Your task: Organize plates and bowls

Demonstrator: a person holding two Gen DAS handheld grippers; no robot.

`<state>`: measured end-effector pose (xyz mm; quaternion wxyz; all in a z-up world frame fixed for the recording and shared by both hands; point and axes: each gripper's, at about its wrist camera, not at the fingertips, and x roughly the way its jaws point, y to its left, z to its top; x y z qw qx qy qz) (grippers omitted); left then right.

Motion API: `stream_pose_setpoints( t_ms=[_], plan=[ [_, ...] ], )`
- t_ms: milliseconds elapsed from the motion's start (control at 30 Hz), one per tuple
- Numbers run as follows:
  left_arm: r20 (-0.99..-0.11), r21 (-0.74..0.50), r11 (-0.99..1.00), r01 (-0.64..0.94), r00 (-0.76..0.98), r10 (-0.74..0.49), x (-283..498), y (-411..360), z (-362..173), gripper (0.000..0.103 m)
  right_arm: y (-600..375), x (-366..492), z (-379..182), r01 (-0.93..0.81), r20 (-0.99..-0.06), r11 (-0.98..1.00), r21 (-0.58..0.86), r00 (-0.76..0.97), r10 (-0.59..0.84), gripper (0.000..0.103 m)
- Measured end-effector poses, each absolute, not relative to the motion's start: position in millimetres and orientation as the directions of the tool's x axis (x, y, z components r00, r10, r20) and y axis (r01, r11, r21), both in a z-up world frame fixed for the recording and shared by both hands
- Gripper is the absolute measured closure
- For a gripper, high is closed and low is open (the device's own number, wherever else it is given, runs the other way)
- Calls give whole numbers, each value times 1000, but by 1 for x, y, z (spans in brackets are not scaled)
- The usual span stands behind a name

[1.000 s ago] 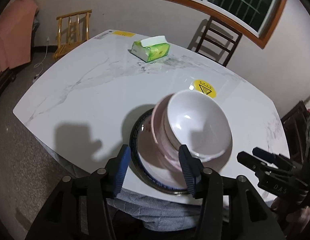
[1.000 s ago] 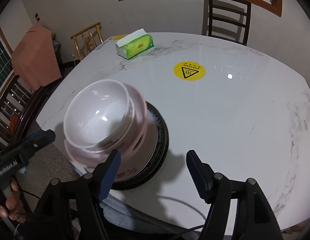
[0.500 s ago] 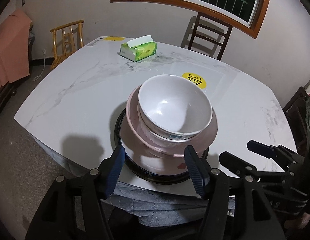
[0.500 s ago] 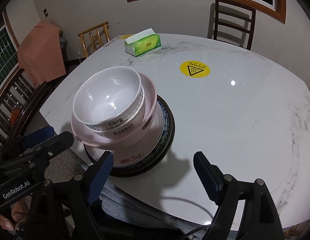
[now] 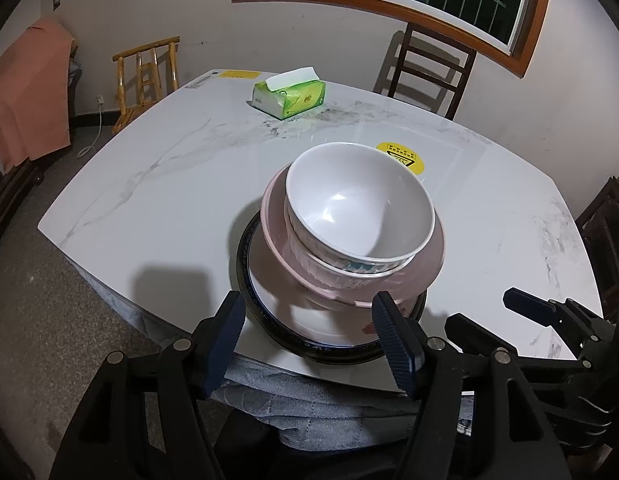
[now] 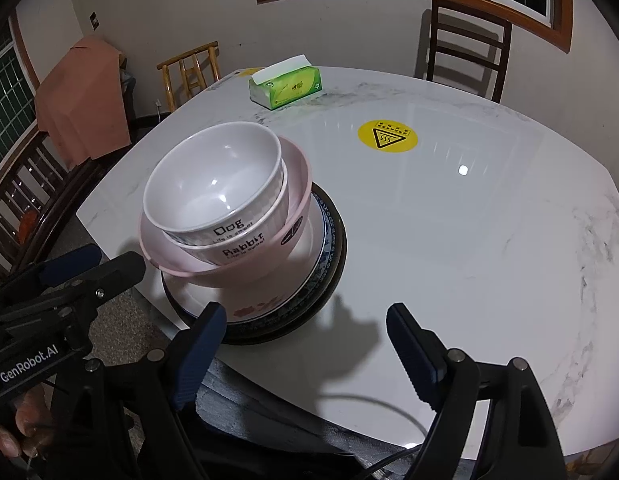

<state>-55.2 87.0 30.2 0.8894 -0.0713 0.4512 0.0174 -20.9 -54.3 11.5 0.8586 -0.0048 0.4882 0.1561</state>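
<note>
Left gripper [image 5: 309,344], jaws opening and holding nothing, hangs at the stack's 6 o'clock edge; a second ago it pinched the tilted pink bowl [image 5: 349,256]. Now the bowls sit level on the plate [image 5: 309,320] on the desk [image 5: 149,200]. Right gripper [image 6: 305,340] is spread and empty, so stacking looks done.

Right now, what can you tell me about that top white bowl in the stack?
The top white bowl is glossy, plastic-looking and empty, with a ribbed outer wall printed "Dog" in black. It sits upright, nested in a second white bowl marked "Rabbit", which rests in a pink bowl on stacked plates near the table's near edge. Neither gripper touches it.
</note>
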Motion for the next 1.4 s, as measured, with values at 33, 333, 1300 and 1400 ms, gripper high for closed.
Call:
stream_pose_setpoints(
  t_ms=[33,333,1300,1400],
  plan=[
    [-806,-111,989,-94,591,-34,-55,86,30,40,-54,-21,11,-272,-840,951,144,474,262,18],
    [-809,-92,991,-94,588,-19,-55,85,28,40,-54,-21,8,-276,-847,951,138,465,258,18],
    [-821,-78,993,-90,571,-12,-53,84,24,40,-45,-18,-2,-292,-862,948,129,440,253,18],
    [-822,-77,993,-91,570,-11,-53,84,24,40,-45,-18,-2,-291,-862,948,130,439,253,18]
  ],
)
